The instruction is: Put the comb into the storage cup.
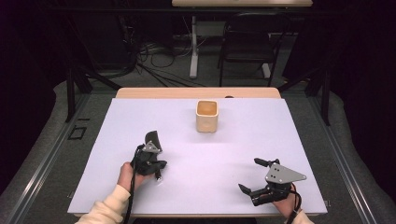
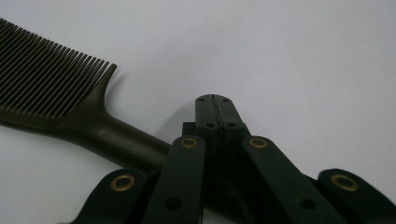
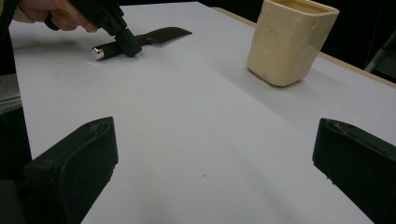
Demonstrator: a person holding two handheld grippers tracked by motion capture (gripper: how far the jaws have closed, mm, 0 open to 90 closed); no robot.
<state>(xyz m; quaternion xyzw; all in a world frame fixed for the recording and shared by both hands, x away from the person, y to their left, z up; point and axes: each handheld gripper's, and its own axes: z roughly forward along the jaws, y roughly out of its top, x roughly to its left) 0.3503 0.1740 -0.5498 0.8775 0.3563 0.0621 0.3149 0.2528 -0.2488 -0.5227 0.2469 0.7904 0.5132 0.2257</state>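
Observation:
A black comb [image 1: 152, 138] lies on the white table sheet [image 1: 210, 154] at the left, its teeth [image 2: 51, 79] pointing away from its handle [image 2: 126, 144]. My left gripper [image 1: 160, 165] is down at the handle, its jaws pressed together with nothing between them [image 2: 215, 100]; the handle runs under its left linkage. The right gripper view shows the comb [image 3: 163, 35] and the left gripper [image 3: 127, 44] on its handle, near a shiny end cap. My right gripper [image 1: 250, 175] rests at the front right, jaws wide apart [image 3: 214, 128] over bare sheet.
A cream square cup [image 1: 207, 115] stands upright at the back centre of the sheet, also at the upper right of the right gripper view [image 3: 289, 39]. Wooden table edge [image 1: 196, 92] lies beyond it; a chair and cables sit on the floor behind.

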